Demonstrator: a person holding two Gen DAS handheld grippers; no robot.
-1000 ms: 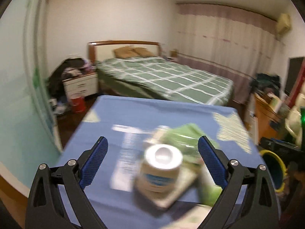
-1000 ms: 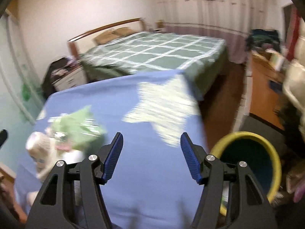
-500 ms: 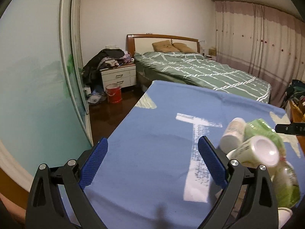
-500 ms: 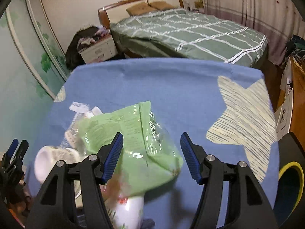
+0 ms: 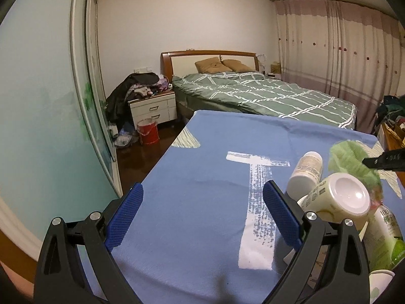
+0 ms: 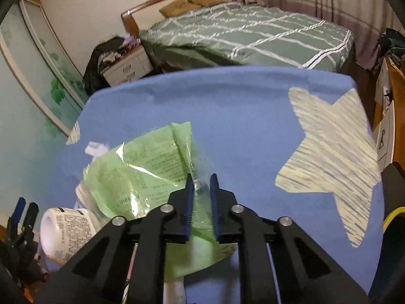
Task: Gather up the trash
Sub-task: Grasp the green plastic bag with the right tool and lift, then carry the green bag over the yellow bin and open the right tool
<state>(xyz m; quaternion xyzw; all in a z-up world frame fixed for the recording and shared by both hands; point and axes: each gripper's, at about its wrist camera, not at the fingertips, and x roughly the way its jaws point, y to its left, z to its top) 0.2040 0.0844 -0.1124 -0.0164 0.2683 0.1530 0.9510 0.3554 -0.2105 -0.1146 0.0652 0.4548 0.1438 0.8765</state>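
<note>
A pile of trash lies on the blue tablecloth (image 5: pixel 202 139): a crumpled green plastic wrapper (image 6: pixel 141 172), a white bottle (image 5: pixel 307 172), a pale bottle with a white cap (image 5: pixel 339 200) and a green drink bottle (image 5: pixel 384 238). My right gripper (image 6: pixel 201 179) is closing its jaws on the wrapper's right edge, and the film is pinched between the blue pads. My left gripper (image 5: pixel 202 190) stands open over bare cloth, left of the pile, with nothing between its fingers. The right gripper's black tip (image 5: pixel 384 160) shows at the wrapper (image 5: pixel 351 159).
A yellow-rimmed bin (image 6: pixel 395 215) stands off the table's right edge. Beyond the table are a green bed (image 5: pixel 265 96), a white nightstand (image 5: pixel 154 109) and a red bucket (image 5: pixel 148 134). A glass sliding door runs along the left.
My right gripper swung left from the bin side to the wrapper and closed on its edge. My left gripper swung left off the pile, staying open.
</note>
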